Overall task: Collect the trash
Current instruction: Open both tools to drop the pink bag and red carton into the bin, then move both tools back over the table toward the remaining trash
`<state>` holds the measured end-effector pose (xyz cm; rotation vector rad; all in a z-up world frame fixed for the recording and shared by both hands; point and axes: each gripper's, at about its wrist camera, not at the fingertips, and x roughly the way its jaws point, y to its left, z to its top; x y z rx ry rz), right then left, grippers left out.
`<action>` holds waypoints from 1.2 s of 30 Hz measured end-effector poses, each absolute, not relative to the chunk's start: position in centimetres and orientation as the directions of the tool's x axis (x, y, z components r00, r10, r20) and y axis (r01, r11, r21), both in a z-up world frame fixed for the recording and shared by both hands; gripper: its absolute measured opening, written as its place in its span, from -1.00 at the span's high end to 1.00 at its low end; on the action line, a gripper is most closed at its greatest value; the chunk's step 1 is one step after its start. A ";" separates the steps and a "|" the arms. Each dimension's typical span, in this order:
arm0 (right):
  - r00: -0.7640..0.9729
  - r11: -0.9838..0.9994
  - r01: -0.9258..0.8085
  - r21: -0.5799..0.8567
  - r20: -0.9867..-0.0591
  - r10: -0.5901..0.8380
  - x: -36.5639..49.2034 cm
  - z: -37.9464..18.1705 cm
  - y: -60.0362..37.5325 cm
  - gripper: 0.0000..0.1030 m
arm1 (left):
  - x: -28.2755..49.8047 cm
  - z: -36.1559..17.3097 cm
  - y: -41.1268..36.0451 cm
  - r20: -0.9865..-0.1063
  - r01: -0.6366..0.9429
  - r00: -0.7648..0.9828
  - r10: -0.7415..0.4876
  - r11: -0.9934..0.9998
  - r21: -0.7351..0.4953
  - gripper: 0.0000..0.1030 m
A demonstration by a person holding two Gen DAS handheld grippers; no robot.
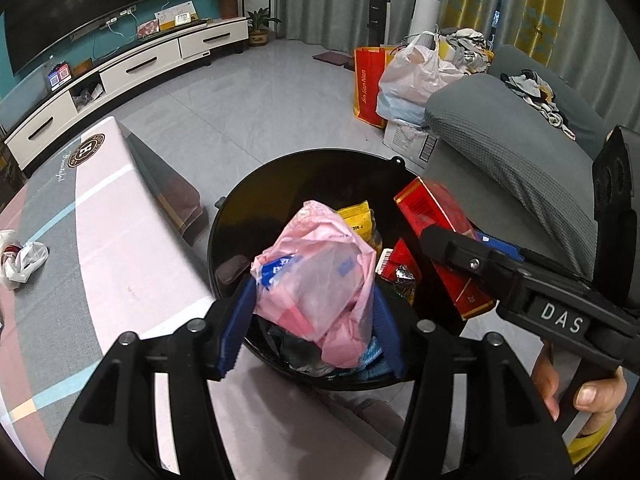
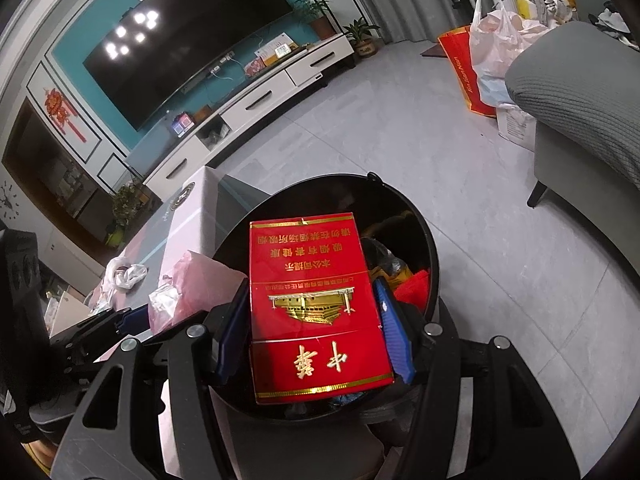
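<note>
1. Hovering over the black bin, the left gripper had a crumpled pink plastic bag between its blue pads, seen through the left wrist camera. The bag filled the gap from pad to pad. Whether the pads pressed on it or only flanked it could not be told. It hung directly above the opening, apparently so that a release would drop it straight in. A yellow packet and other wrappers lay lower in the bin. At the right the right gripper, held in a person's hand, reached in over the rim with a red carton, so the two loads sat side by side above one target. The bin stood on the floor between the pink-and-grey table and the grey sofa. A white bag lay on the table at the far left, not yet collected by the look of it.

2. From the right wrist camera, the red carton filled the middle of the frame. Its long sides ran between the two blue pads, which were clamped on it, one at each edge. The carton hung tilted above the bin's mouth, clear of the rim, and the grip looked like all that held it there. The pink bag and part of the left gripper showed just to the left, beside the rim. Both items appeared ready for the drop, the step judged to be in hand.
</note>
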<state>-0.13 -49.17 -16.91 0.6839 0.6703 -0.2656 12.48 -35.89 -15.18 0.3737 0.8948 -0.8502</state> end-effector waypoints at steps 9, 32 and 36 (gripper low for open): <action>0.768 0.731 0.451 0.512 -0.640 -0.026 -0.6 -16.6 -49.6 -0.43 | 12.9 -14.4 -34.5 -0.785 0.758 0.350 -0.511 0.647 -0.083 -0.41; 0.735 0.813 0.356 0.460 -0.675 0.060 -3.1 -14.4 -41.4 -0.43 | 10.1 -14.1 -9.5 -0.823 0.394 0.451 -0.346 0.904 -0.164 -0.73; 0.734 0.852 0.296 0.433 -0.674 0.087 -2.1 -12.8 -38.3 -0.43 | 9.2 -14.1 -5.6 -0.819 0.345 0.469 -0.332 0.922 -0.176 -0.73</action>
